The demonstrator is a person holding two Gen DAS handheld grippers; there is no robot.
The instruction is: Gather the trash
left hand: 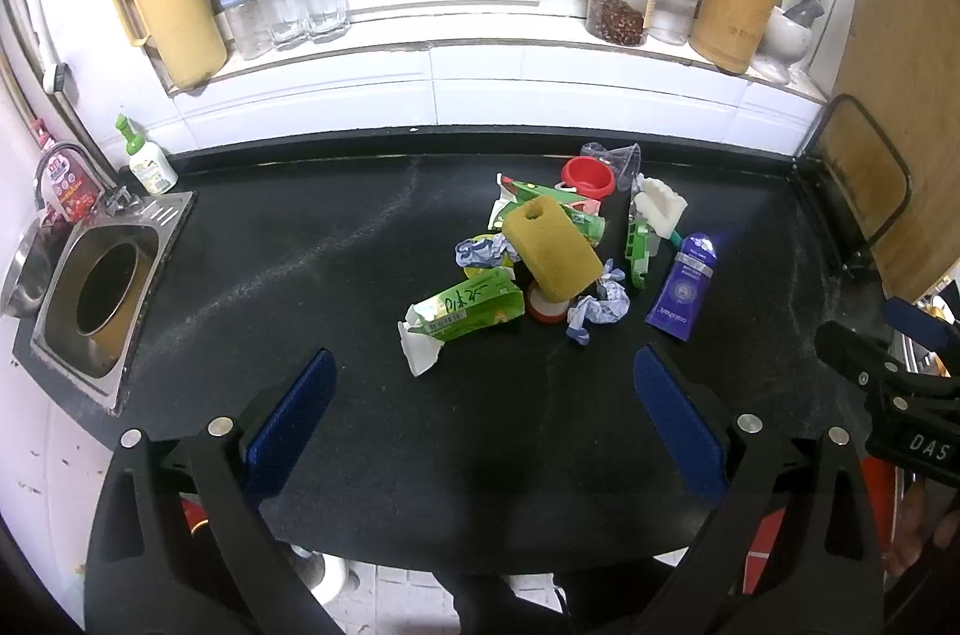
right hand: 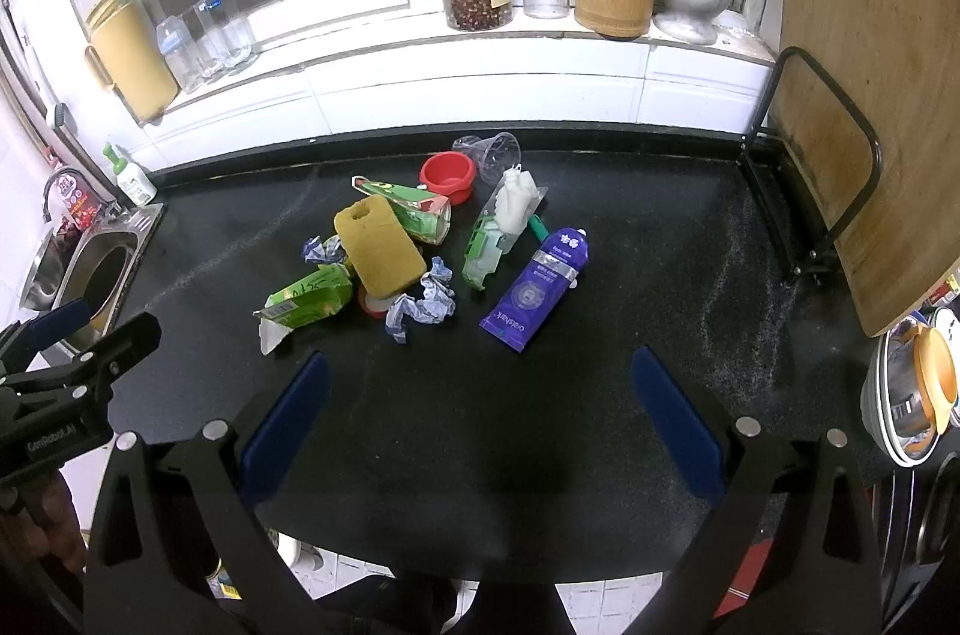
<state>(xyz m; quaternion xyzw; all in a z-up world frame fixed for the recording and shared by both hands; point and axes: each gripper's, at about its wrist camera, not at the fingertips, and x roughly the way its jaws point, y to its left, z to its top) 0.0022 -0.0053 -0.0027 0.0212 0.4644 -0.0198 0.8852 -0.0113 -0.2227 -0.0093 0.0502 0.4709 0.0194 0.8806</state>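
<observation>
Nothing is collected yet: my left gripper (left hand: 483, 413) and right gripper (right hand: 480, 410) hover with jaws apart and empty, short of the trash pile (right hand: 414, 251) on the countertop (right hand: 630, 275).

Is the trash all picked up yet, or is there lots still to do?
Nothing looks picked up yet. The left gripper and right gripper are both open and hold nothing, hovering over the black counter. The whole pile is left: the yellow sponge, green cartons, crumpled paper, purple tube and red cup.
</observation>
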